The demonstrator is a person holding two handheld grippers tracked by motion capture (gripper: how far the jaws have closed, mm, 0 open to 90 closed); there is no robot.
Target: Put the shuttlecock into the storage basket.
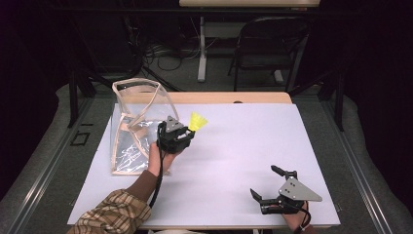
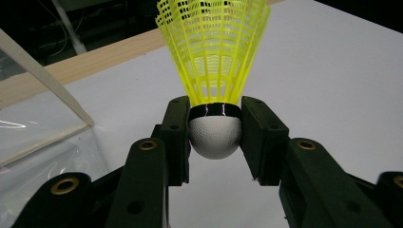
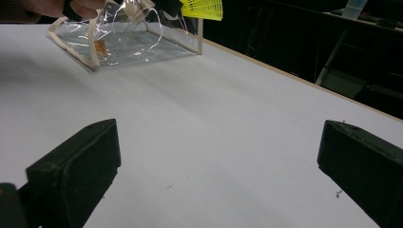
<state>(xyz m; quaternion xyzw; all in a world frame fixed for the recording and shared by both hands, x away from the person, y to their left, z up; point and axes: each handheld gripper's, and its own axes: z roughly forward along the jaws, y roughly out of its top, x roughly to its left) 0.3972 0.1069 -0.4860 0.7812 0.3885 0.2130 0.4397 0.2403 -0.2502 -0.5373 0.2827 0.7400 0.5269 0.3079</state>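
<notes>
— White tabletop (image 1: 234, 146), dark room behind. Where's the yellow plastic shuttlecock (image 2: 214, 61)?
— Clamped by its white cork base in the left gripper (image 2: 215, 137), skirt pointing up and away from the hand, lifted off the table
— And the clear plastic pouch with beige trim (image 1: 136, 122)?
— Just to that gripper's left, mouth upward, so the left hand is far nearer. The right gripper (image 1: 265, 183) sits spread wide, holding nothing, well apart

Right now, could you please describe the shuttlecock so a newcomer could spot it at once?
On the white table, find the clear bag at the far left. Beside it, the left tongs grip the shuttlecock by its white rounded nose. Its bright yellow mesh skirt is the scene's only vivid colour.
</notes>
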